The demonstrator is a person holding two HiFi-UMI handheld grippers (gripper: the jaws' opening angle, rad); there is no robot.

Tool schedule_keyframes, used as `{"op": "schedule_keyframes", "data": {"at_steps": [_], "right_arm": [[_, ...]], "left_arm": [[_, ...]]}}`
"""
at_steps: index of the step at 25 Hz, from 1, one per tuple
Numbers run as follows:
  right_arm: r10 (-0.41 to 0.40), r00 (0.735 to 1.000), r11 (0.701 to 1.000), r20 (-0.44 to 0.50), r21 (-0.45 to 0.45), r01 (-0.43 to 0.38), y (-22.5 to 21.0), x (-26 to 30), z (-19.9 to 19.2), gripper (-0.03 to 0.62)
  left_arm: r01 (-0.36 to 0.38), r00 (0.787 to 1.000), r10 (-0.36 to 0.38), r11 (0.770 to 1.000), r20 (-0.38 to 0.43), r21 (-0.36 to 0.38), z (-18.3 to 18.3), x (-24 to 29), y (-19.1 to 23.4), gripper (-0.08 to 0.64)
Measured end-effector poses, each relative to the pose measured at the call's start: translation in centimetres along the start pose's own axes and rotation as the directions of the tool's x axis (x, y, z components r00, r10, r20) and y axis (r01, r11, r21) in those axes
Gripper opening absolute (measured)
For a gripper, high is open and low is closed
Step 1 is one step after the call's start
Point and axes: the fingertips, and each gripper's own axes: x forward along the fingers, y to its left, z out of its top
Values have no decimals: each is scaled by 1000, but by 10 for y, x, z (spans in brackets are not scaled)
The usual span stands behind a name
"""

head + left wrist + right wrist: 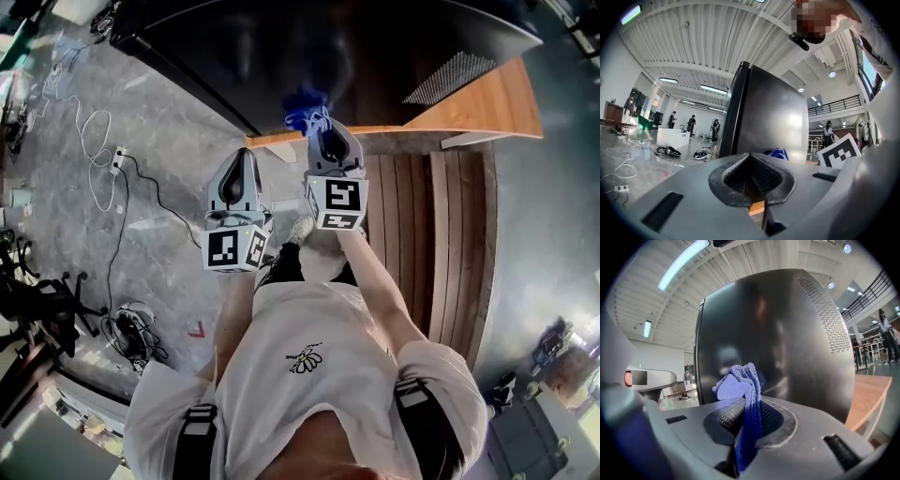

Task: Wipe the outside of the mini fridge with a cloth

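Observation:
The black mini fridge (319, 47) stands on a wooden platform (487, 103) and fills the right gripper view (787, 343). My right gripper (322, 124) is shut on a blue cloth (740, 385), whose bunched end (305, 108) sits just off the fridge's side wall; contact cannot be told. My left gripper (244, 155) hangs to the left and slightly behind, shut with nothing between its jaws (753, 174). It looks along the fridge's corner (740, 108), and the blue cloth (779, 153) peeks out beyond it.
A slatted wooden pallet (422, 234) lies under the platform on the right. White and black cables (98, 150) run over the grey floor at left, beside chairs (37, 300) and a wire tangle (131, 333). People and gear (670, 122) stand far off in the hall.

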Motion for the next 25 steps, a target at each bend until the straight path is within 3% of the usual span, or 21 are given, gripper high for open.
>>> {"op": "schedule_keyframes", "data": {"at_steps": [6,14,25], "right_arm": [[-140,990,990,11,4,140,-83,-23,4,61],[-287,958,956,14,61,285,-176,-52,10,61],[-340,940,940,18,35,339,-218,-64,16,61]], "left_arm": [[30,999,-30,1000,-33,1,-10,14,-23,5],[45,998,-46,999,-46,-20,-17,26,-42,5],[-4,998,3,1000,-56,-20,-24,19,-41,5]]}}
